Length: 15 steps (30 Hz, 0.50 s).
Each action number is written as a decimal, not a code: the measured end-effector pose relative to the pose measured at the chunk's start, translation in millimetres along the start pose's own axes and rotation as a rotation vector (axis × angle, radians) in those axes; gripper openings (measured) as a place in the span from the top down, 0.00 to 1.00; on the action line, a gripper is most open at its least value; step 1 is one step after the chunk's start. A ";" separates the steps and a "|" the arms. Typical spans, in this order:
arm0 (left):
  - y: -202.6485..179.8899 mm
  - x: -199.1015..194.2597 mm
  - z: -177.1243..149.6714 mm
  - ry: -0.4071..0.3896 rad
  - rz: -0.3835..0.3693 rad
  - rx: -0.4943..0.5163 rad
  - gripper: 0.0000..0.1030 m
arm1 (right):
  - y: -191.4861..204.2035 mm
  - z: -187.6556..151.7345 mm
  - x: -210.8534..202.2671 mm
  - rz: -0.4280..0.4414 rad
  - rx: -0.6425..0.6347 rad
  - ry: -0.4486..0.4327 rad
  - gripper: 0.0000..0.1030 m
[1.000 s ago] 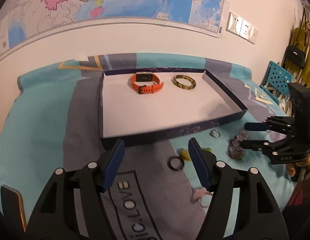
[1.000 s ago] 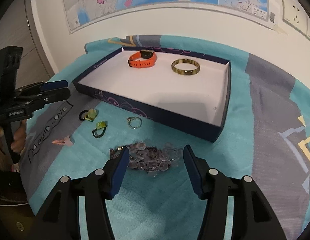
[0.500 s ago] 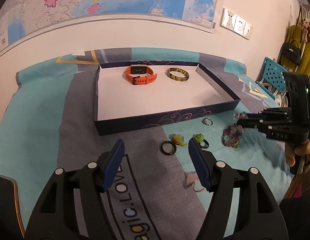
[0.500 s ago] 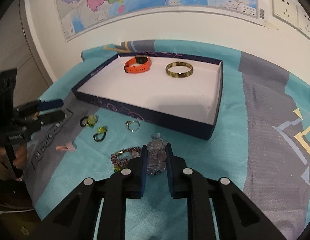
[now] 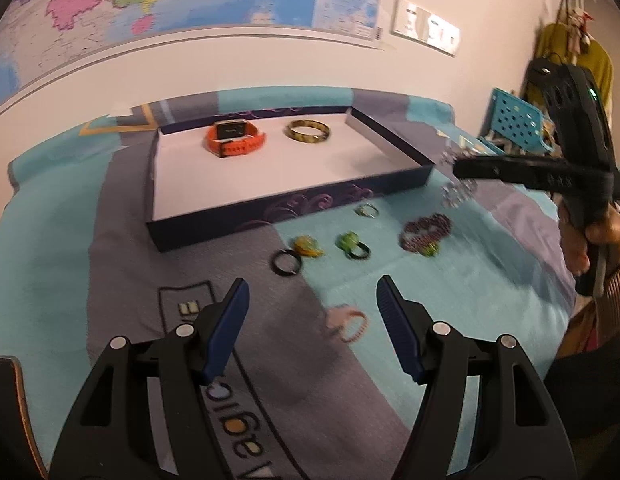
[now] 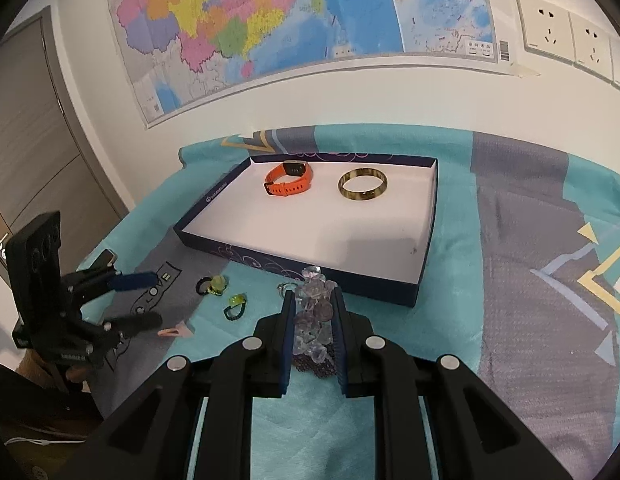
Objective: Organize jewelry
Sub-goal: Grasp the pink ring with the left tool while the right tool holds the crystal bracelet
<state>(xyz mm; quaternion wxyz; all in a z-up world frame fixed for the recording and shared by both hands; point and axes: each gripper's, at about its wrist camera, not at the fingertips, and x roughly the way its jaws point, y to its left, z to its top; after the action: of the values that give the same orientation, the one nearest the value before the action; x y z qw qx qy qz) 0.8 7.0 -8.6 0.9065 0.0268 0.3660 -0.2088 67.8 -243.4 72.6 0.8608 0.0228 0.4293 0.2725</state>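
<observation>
A dark blue tray with a white floor holds an orange watch and a gold bangle. My right gripper is shut on a clear crystal bead bracelet and holds it in the air before the tray's near wall; the bracelet also hangs from it in the left wrist view. My left gripper is open and empty above the cloth. On the cloth lie a dark bead bracelet, a silver ring, a black ring, a yellow ring, a green ring and a pink piece.
A teal and grey cloth covers the table. A wall with a map and sockets stands behind it. A door is at the left. A blue crate and hanging bags are at the right.
My right gripper shut on the crystal bracelet, leaving the dark bead bracelet on the cloth, and lifted it toward the tray. My left gripper drew back a little and stayed open.
</observation>
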 end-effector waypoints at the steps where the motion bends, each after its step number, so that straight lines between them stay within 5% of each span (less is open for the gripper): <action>1: -2.2 -0.3 -1.9 0.003 -0.003 0.009 0.37 | 0.1 -0.7 -0.1 0.001 0.001 0.000 0.85; 8: -12.4 4.7 -11.8 0.047 -0.021 0.048 0.42 | 0.5 -6.2 4.6 0.014 0.017 0.014 0.85; 15: -15.3 10.8 -12.8 0.078 -0.038 0.053 0.62 | 1.9 -11.2 8.7 0.026 0.027 0.028 0.85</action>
<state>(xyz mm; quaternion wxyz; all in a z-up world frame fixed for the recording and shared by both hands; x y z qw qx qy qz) -6.7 -8.3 -23.7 0.8865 0.0518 0.3956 -0.2344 62.8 -239.7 59.7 0.8507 0.0362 0.4447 0.2779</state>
